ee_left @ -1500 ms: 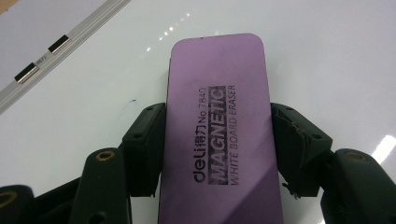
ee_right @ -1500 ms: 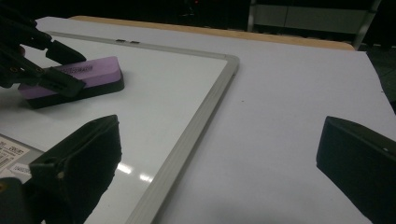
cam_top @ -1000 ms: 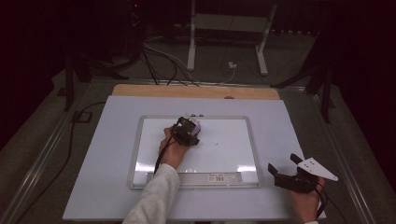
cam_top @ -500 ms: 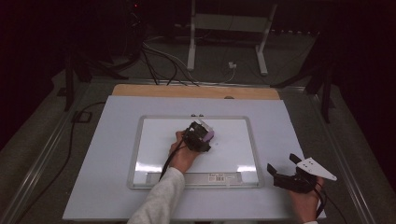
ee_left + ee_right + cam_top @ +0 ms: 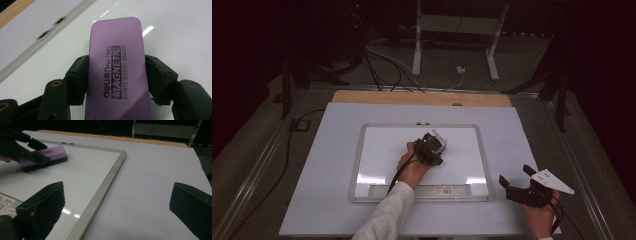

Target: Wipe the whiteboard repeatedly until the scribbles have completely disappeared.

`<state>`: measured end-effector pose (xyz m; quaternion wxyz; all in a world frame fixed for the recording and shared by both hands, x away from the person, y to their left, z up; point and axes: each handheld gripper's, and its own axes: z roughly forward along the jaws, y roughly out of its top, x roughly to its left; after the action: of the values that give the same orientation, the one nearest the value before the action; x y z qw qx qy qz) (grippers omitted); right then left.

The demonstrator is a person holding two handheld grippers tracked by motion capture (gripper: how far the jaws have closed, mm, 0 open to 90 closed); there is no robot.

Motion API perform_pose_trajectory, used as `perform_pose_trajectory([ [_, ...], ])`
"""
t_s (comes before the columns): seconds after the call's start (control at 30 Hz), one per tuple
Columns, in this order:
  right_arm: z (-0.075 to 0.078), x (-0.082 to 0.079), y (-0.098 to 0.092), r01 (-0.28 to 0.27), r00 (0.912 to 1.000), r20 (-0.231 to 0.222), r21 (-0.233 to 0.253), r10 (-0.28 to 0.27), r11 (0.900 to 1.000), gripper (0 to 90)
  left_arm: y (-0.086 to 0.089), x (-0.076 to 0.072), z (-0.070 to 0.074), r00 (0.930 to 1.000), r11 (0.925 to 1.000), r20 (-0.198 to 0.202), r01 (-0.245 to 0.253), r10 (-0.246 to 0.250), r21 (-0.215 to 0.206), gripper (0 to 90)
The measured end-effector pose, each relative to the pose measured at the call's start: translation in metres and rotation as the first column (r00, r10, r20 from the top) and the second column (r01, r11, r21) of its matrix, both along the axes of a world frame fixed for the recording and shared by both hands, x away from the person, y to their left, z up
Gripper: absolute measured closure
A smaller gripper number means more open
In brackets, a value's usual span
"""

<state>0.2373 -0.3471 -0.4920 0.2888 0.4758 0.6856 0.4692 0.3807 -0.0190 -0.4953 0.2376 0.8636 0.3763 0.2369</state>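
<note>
A purple magnetic whiteboard eraser (image 5: 117, 72) lies flat on the whiteboard (image 5: 382, 150), and my left gripper (image 5: 435, 145) is shut on its long sides. The eraser (image 5: 438, 141) sits right of the board's middle in the high view. From the right gripper view the eraser (image 5: 47, 155) appears at upper left, on the board (image 5: 85, 175). My right gripper (image 5: 518, 181) rests open on the white table near the front right corner, beside the board's right edge, with nothing between its jaws (image 5: 117, 202).
The board's silver frame (image 5: 107, 177) and its front tray with a barcode label (image 5: 447, 190) lie close to my right gripper. A wooden strip (image 5: 422, 98) edges the table's far side. Cables (image 5: 382, 65) and a stand (image 5: 457, 35) are on the floor beyond.
My left gripper has slid the eraser rightward across the board, from left of centre to right of centre. The right gripper has stayed put.
</note>
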Motion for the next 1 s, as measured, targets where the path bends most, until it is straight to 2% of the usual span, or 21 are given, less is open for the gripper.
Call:
perform_pose_trajectory([
  [0.03, 0.000, 0.000, 0.000, 0.000, 1.0000, 0.000, 0.000, 0.000, 1.000, 0.5, 0.006, 0.004, 0.000, 0.9997, 0.9997, 0.005, -0.023, 0.023, 0.010, 41.2],
  [0.13, 0.000, 0.000, 0.000, 0.000, 1.0000, -0.001, -0.001, 0.000, 1.000, 0.5, 0.020, 0.013, 0.000, 0.9956, 0.9956, -0.004, -0.093, 0.093, -0.003, 41.2],
  [0.2, 0.000, 0.000, 0.000, 0.000, 1.0000, 0.000, -0.001, 0.000, 1.000, 0.5, 0.023, 0.016, 0.000, 0.9942, 0.9941, -0.022, -0.105, 0.105, -0.026, 41.2],
  [0.27, 0.000, -0.001, -0.001, 0.002, 1.0000, -0.002, 0.000, -0.002, 1.000, 0.6, 0.021, 0.014, 0.000, 0.9948, 0.9948, -0.011, -0.101, 0.101, -0.013, 41.2],
  [0.33, -0.001, -0.001, -0.001, 0.005, 1.0000, -0.004, -0.001, -0.005, 1.000, 0.5, 0.016, 0.012, -0.001, 0.9968, 0.9962, -0.027, -0.076, 0.075, -0.042, 41.2],
  [0.4, -0.001, -0.001, -0.001, 0.005, 1.0000, -0.005, -0.001, -0.005, 1.000, 0.5, 0.005, 0.005, 0.000, 0.9991, 0.9985, -0.024, -0.036, 0.035, -0.041, 41.2],
  [0.47, -0.001, -0.001, -0.001, 0.002, 1.0000, -0.004, -0.003, -0.002, 1.000, 0.5, -0.009, -0.005, 0.000, 0.9994, 0.9987, -0.023, 0.025, -0.026, -0.045, 41.2],
  [0.57, -0.001, -0.001, 0.000, 0.000, 1.0000, -0.004, -0.004, 0.000, 1.000, 0.5, -0.026, -0.023, 0.001, 0.9929, 0.9927, -0.022, 0.116, -0.117, -0.035, 41.2],
  [0.63, -0.001, -0.001, -0.001, 0.001, 1.0000, -0.002, -0.002, -0.001, 1.000, 0.5, -0.031, -0.029, 0.001, 0.9906, 0.9906, -0.002, 0.137, -0.137, -0.001, 41.2],
  [0.67, -0.001, -0.001, -0.001, 0.003, 1.0000, -0.004, 0.000, -0.003, 1.000, 0.5, -0.030, -0.028, 0.001, 0.9905, 0.9905, -0.003, 0.138, -0.138, -0.001, 41.2],
  [0.73, -0.001, -0.001, 0.000, 0.002, 1.0000, -0.004, -0.002, -0.002, 1.000, 0.5, -0.026, -0.023, 0.001, 0.9943, 0.9942, 0.009, 0.106, -0.106, 0.021, 41.2],
  [0.83, 0.000, -0.002, -0.001, 0.002, 1.0000, 0.000, -0.002, -0.002, 1.000, 0.5, -0.010, -0.009, 0.000, 0.9995, 0.9993, 0.010, 0.029, -0.030, 0.025, 41.1],
  [0.9, -0.001, -0.002, -0.002, 0.006, 1.0000, -0.003, 0.000, -0.006, 1.000, 0.5, 0.004, 0.000, 0.000, 0.9996, 0.9992, 0.007, -0.027, 0.027, 0.029, 41.1],
  [1.0, -0.001, -0.002, -0.002, 0.006, 1.0000, -0.003, 0.001, -0.006, 1.000, 0.5, 0.025, 0.008, 0.001, 0.9949, 0.9945, -0.003, -0.101, 0.101, 0.030, 41.1],
])
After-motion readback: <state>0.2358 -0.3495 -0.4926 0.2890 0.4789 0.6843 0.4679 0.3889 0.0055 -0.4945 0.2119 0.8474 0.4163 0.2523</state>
